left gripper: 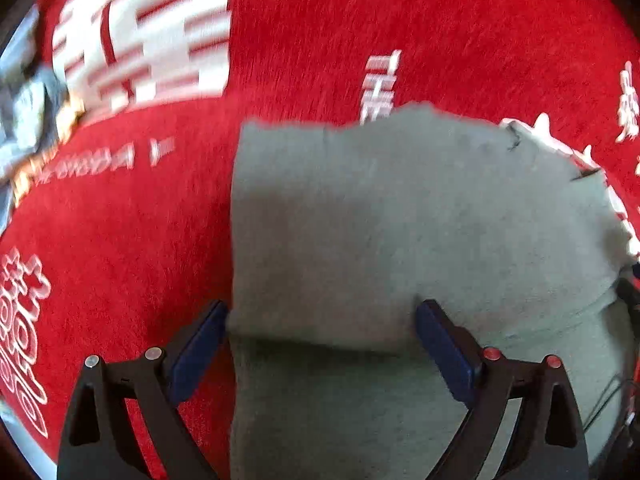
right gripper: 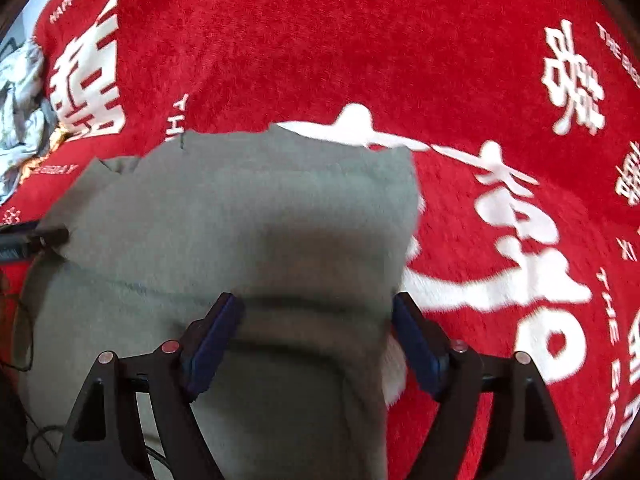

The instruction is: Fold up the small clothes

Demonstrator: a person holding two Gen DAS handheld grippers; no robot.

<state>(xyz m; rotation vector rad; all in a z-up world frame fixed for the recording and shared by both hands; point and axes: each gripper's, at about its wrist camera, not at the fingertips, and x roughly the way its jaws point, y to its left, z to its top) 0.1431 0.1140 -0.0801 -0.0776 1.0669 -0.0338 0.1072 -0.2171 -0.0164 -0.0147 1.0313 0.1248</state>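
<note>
Your left gripper (left gripper: 322,320) hangs over the near left edge of a grey-green knitted garment (left gripper: 420,216) lying on a red plush cloth with white lettering (left gripper: 440,32); its blue-padded fingers (left gripper: 200,350) stand spread wide, one over the red cloth just beside the garment's left edge, the other over the fabric itself, pinching nothing. Your right gripper (right gripper: 318,316) hangs over the same garment (right gripper: 240,216) at its near right side, its blue pads (right gripper: 216,336) likewise parted, with a raised fold of the cloth lying between them but not squeezed. The garment is folded over on itself, its upper layer ending in a thick rounded edge close to both grippers. A crumpled pale patterned fabric (right gripper: 20,112) lies well apart at the red cloth's (right gripper: 360,40) far left edge.
</note>
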